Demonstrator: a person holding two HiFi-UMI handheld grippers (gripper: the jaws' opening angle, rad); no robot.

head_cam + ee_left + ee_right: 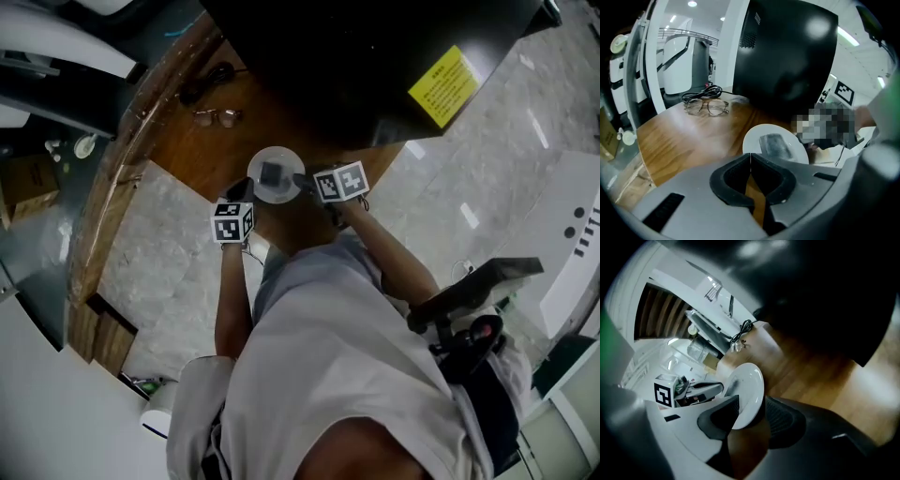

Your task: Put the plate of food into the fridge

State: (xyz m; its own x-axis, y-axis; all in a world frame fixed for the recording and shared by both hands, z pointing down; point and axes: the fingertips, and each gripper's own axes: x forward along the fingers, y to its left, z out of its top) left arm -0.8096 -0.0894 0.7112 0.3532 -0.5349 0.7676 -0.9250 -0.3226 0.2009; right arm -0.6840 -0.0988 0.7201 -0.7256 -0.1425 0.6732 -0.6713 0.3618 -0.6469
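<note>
A white plate [262, 162] with a grey wrapped piece of food [273, 174] lies flat on the wooden table [187, 150], in front of a tall black fridge [375, 66]. My right gripper [302, 181] reaches the plate's right rim. In the right gripper view the plate [749, 383] has its rim between the jaws, which stand wide apart and do not press on it. My left gripper [240, 193] hovers just short of the plate's near edge. In the left gripper view the jaws [750, 159] meet with nothing between them, and the plate [761, 133] lies just beyond.
A pair of glasses [217, 116] and a black cable [206, 82] lie farther back on the table. The fridge carries a yellow label [442, 86]. The table's curved edge [112, 187] runs at the left, with marble floor [159, 272] below me.
</note>
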